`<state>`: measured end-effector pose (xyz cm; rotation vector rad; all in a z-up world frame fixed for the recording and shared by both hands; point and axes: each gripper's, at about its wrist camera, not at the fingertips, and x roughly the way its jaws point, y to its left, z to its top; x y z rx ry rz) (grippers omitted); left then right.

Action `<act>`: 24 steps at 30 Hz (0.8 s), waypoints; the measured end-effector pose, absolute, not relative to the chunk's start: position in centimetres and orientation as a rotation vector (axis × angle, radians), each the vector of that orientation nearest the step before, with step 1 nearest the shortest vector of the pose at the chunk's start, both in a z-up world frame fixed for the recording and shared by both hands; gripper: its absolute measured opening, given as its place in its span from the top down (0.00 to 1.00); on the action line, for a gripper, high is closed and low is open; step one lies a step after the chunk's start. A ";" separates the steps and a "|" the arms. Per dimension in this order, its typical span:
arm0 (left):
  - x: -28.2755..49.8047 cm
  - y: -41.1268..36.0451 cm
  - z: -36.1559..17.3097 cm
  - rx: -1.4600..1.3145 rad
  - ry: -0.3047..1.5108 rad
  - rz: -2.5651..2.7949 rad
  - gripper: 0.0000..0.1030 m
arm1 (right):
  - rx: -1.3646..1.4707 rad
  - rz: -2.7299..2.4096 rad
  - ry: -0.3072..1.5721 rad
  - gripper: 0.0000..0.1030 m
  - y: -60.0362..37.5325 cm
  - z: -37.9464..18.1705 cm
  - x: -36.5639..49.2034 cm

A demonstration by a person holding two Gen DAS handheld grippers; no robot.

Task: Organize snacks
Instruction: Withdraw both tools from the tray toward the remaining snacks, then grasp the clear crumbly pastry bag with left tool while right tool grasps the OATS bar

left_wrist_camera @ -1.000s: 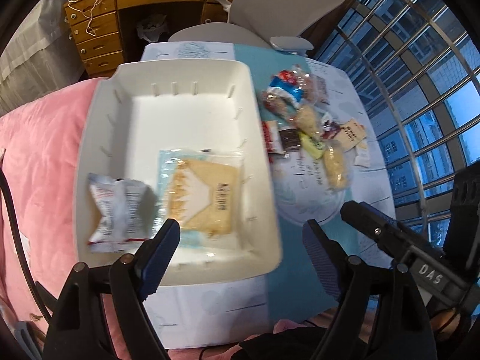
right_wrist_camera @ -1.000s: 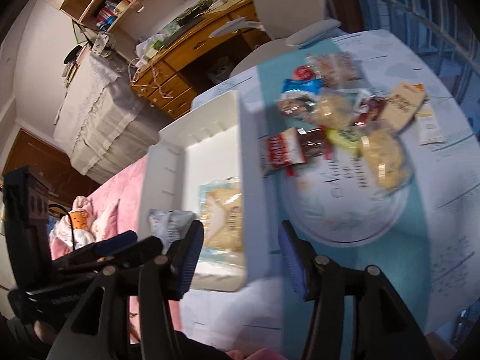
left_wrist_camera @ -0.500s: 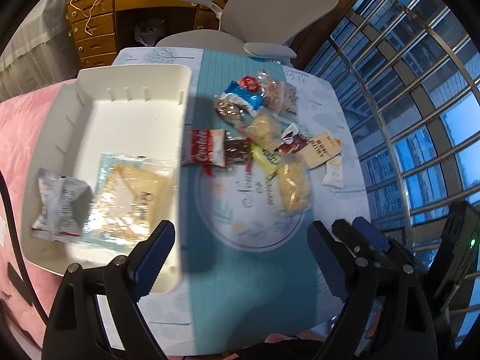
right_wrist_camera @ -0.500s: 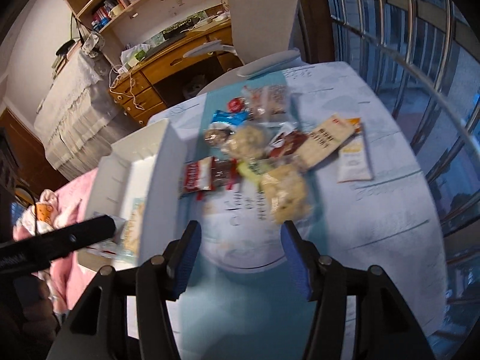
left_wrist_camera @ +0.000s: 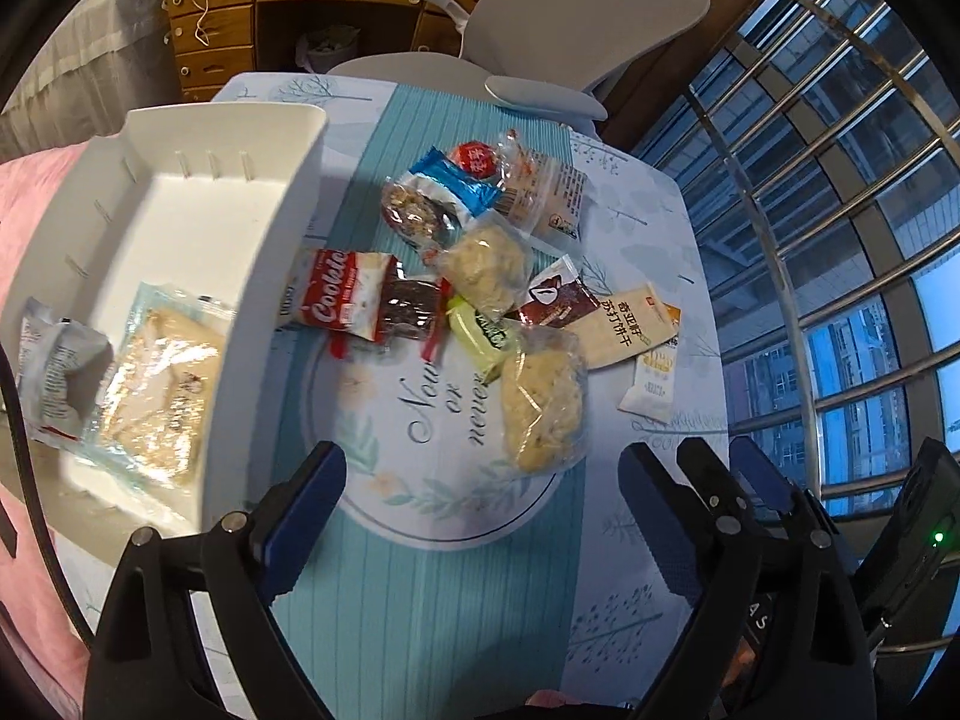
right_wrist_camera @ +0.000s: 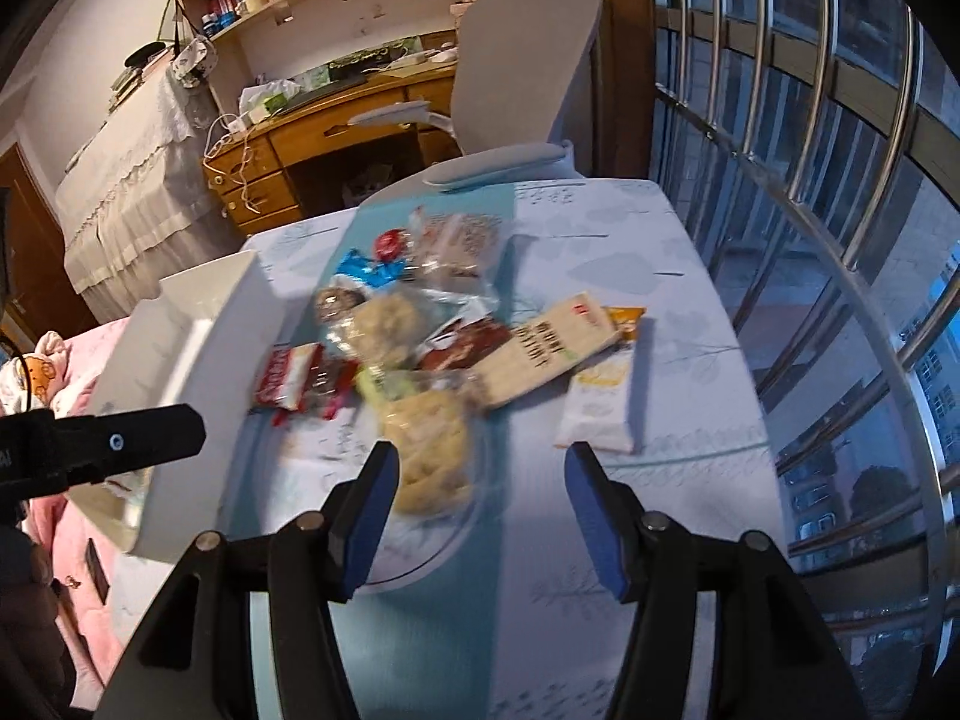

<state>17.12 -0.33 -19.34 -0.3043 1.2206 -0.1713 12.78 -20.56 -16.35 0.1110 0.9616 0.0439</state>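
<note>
- Hovering nearest the cameras, the left tool (left_wrist_camera: 480,480) and the right tool (right_wrist_camera: 477,474) both have their fingers apart and hold nothing.
- Just beyond the right tool lies a clear-wrapped pastry (right_wrist_camera: 429,456), the closest loose snack on the tabletop (left_wrist_camera: 420,600); by my judgement it is the likeliest next pick.
- To the left sits the white tray (left_wrist_camera: 252,324), holding two snacks: a clear-wrapped cracker pack (left_wrist_camera: 156,396) and a crumpled silver packet (left_wrist_camera: 54,372).
- Further out, the loose pile counts about ten: the pastry, a red cookie pack (left_wrist_camera: 360,300), a green packet (left_wrist_camera: 480,336), a puffed rice ball (left_wrist_camera: 489,267), a brown sachet (left_wrist_camera: 558,300), a tan biscuit bar (left_wrist_camera: 630,324), a white bar (left_wrist_camera: 654,384), a blue packet (left_wrist_camera: 444,192), a red round one (left_wrist_camera: 475,159) and a clear bag (left_wrist_camera: 546,186).
- Judged from this, the sorting is early: two in the tray, most snacks left outside.
</note>
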 end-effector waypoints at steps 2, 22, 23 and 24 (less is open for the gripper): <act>17.7 -1.3 -19.8 -0.298 1.231 -0.164 0.11 | 0.108 0.024 0.954 0.44 -21.3 -16.9 13.3; 24.4 -9.4 -28.8 -0.124 1.469 -0.079 0.10 | 0.052 -0.024 0.945 0.34 -26.4 -25.3 19.1; 24.5 -9.6 -29.1 -0.116 1.478 -0.073 0.10 | 0.052 -0.020 0.949 0.34 -26.6 -25.6 19.3; 24.7 -9.7 -29.6 -0.109 1.490 -0.064 0.10 | 0.055 -0.012 0.955 0.34 -26.7 -25.9 19.5</act>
